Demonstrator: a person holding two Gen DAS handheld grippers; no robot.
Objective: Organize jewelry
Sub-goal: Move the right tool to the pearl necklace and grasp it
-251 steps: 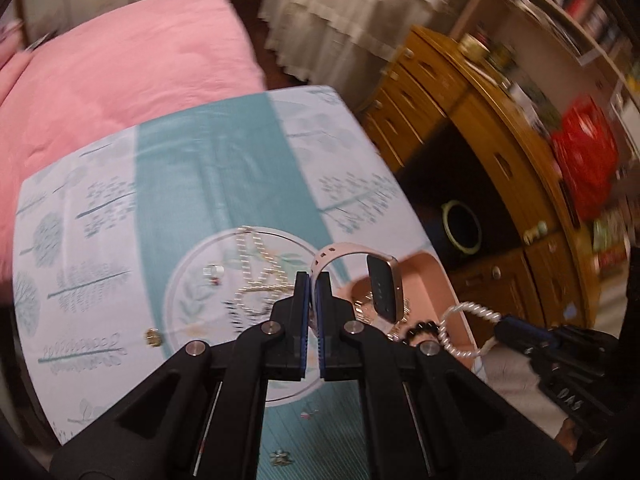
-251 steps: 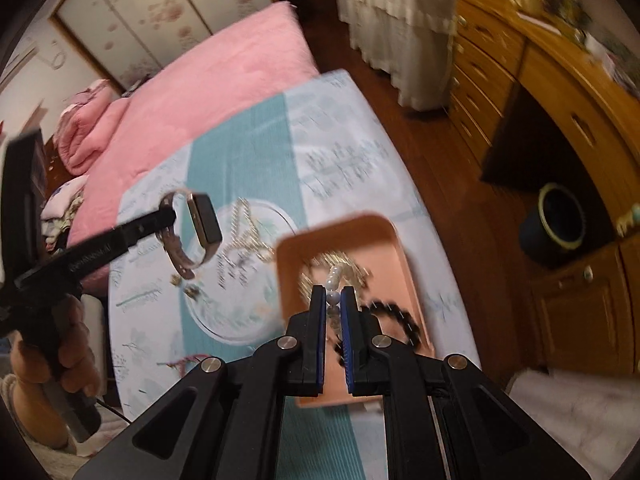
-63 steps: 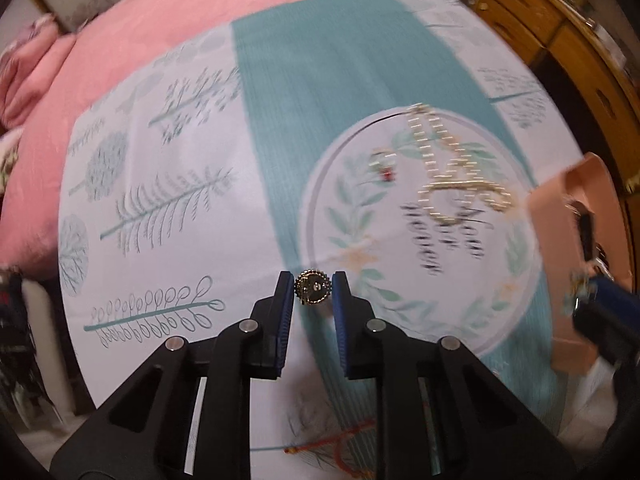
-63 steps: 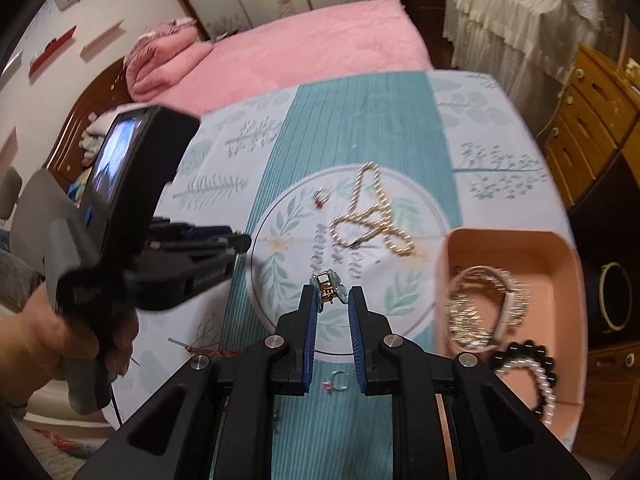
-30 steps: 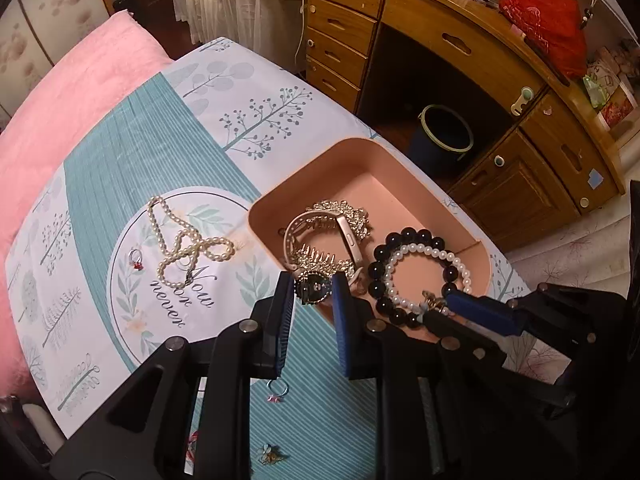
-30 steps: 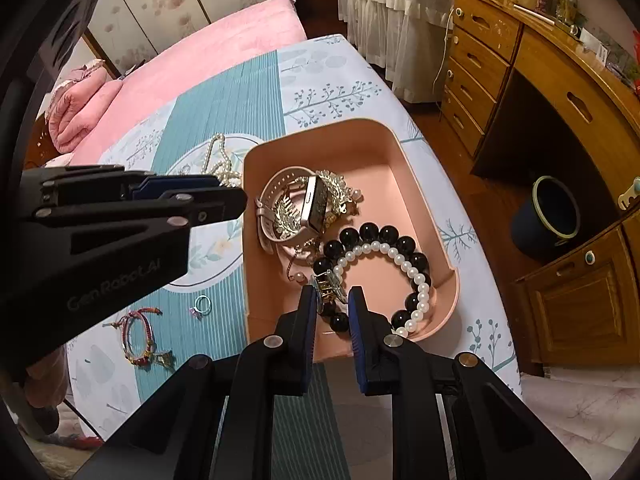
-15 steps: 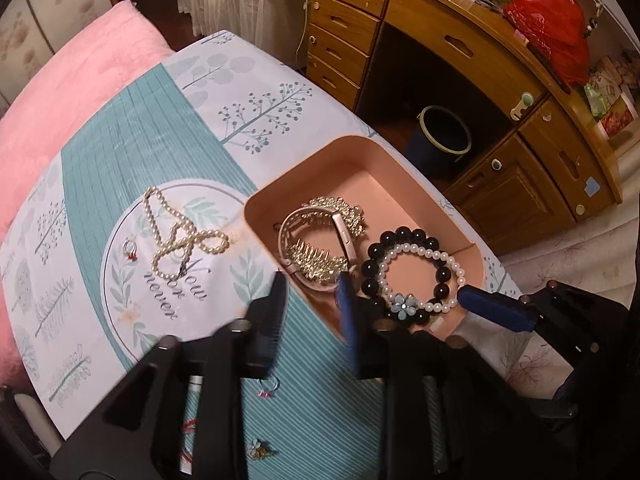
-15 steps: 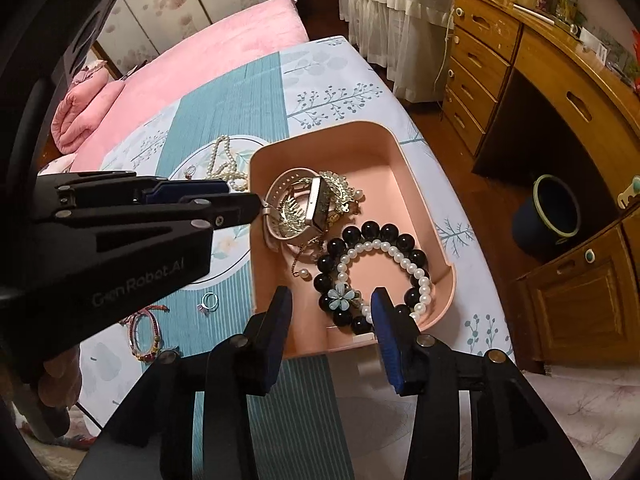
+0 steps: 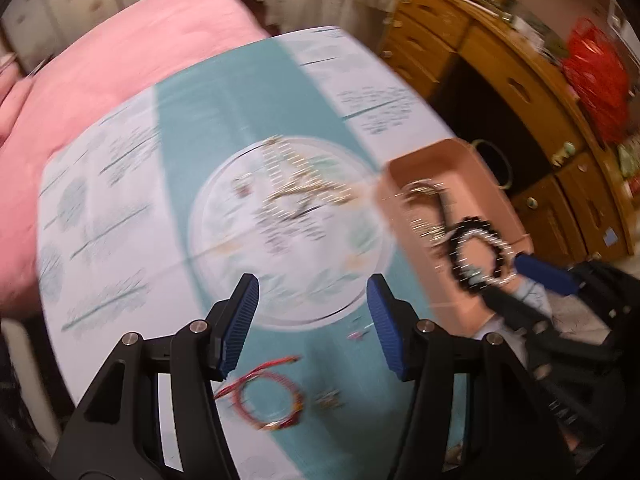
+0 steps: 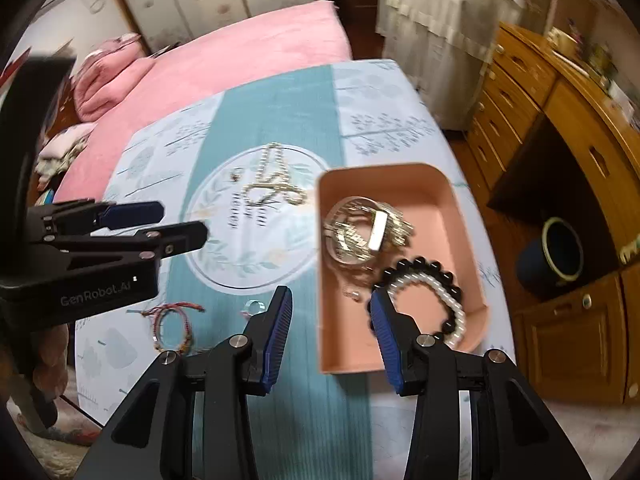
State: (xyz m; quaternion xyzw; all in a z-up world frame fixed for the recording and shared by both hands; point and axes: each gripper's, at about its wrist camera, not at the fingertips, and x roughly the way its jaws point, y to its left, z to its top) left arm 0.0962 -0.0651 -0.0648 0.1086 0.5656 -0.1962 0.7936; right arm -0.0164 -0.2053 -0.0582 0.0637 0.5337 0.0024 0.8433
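Observation:
A pink tray (image 10: 452,200) on the patterned tablecloth holds a watch with gold pieces (image 10: 368,232) and a black and a white bead bracelet (image 10: 436,284). A pearl necklace (image 10: 272,184) and a small ring (image 10: 235,176) lie on the cloth's round motif. A red string bracelet (image 10: 172,322), a small ring (image 10: 253,306) and a small charm (image 9: 330,399) lie nearer. My left gripper (image 9: 312,316) is open and empty above the cloth, left of the tray (image 9: 436,160). My right gripper (image 10: 330,328) is open and empty over the tray's near left edge. The left wrist view is blurred.
A pink bed (image 10: 240,48) lies beyond the table. A wooden desk with drawers (image 10: 560,112) stands to the right, with a dark bin (image 10: 556,256) under it. The table edge runs close to the tray's right side.
Both grippers have opened wider and pulled back from the tray. The left one has swung left toward the middle of the cloth. Earlier each dropped a small piece into the tray.

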